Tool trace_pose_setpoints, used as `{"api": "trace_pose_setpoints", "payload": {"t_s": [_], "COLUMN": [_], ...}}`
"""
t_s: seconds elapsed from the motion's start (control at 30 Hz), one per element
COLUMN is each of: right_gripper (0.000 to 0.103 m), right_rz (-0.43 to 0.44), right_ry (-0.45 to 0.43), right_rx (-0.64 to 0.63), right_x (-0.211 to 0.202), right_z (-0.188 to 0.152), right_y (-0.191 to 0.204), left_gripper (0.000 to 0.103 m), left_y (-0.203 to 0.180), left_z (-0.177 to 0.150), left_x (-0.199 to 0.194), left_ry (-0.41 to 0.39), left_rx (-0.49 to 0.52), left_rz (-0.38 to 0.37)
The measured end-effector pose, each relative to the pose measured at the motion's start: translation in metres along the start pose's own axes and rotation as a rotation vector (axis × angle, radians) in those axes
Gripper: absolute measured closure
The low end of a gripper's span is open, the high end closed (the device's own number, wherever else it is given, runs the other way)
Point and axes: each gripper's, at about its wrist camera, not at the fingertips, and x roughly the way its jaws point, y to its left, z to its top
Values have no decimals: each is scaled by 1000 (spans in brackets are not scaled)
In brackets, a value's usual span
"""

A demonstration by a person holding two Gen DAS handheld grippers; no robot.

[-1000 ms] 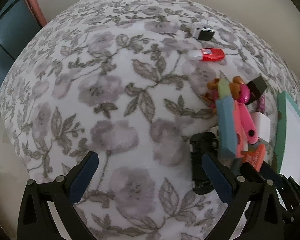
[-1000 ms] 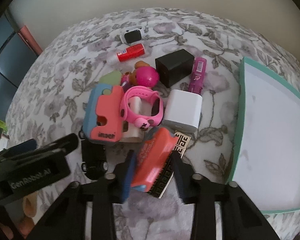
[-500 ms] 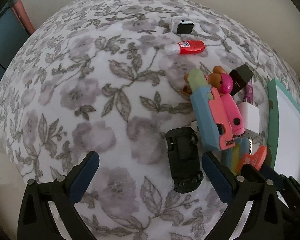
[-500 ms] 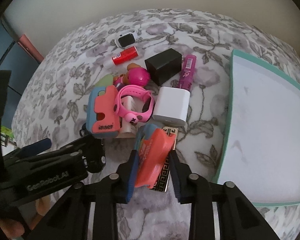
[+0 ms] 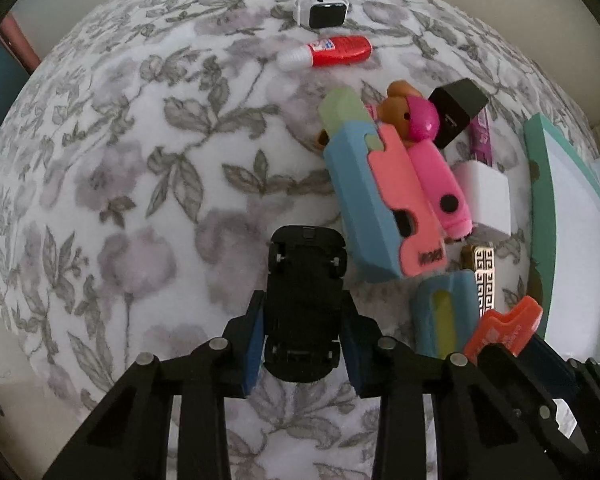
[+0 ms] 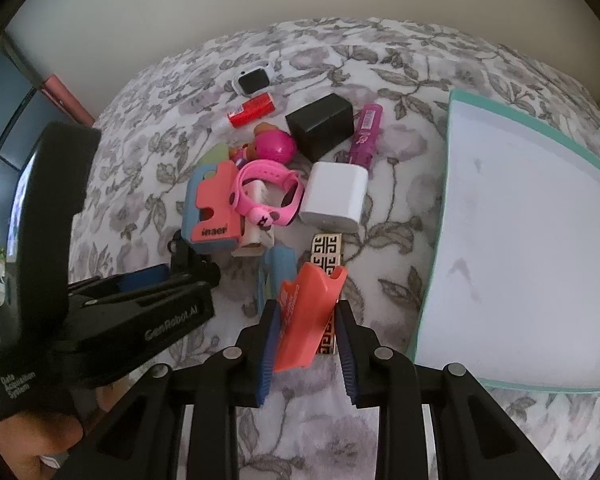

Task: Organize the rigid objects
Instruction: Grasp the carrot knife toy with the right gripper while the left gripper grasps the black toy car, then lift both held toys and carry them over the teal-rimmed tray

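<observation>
Black toy car [image 5: 304, 304]: underside up on the floral blanket [image 5: 140, 168], between the closing jaws of the left gripper [image 5: 302, 344], pads at its flanks. Orange plastic piece [image 6: 306, 312]: clamped in the right gripper [image 6: 305, 344], apparently lifted off the blanket. Adjacent: cluster of small items, blue-and-coral block [image 5: 376, 204], white charger [image 6: 336, 196]. Right: teal-rimmed tray [image 6: 452, 128].

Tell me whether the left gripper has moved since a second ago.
Yes. The left gripper has shifted toward the black toy car, now between its closing jaws; the red tube sits further left in view.
</observation>
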Motion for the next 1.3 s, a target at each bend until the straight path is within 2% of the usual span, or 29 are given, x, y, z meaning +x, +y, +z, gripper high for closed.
{"api": "trace_pose_setpoints", "payload": {"t_s": [0.17,0.3,0.67,0.73,0.9,1.3], "right_gripper": [76,76,75,74,62,52], "right_rz": [5,17,3,16,21,-100], "right_ry": [2,15,62,61,58,65], "right_rx": [-45,-84,-128,-113,-102,-180], "right_x": [3,8,26,27,32,53], "right_z": [-1,-2,-6,-6,-4,-4], "right_y": [9,17,29,28,31,56], "left_gripper": [67,67,67,67,67,67], "left_y": [17,31,44,49,61,85], "left_z": [-9,-13,-8,-4,-2,5], "left_x": [-2,-1,-1,1,1,6], "left_ry": [-5,4,28,27,26,19], "left_rx": [-63,-124,-124,-121,-126,-145], "left_rz": [51,46,54,73,96,69]}}
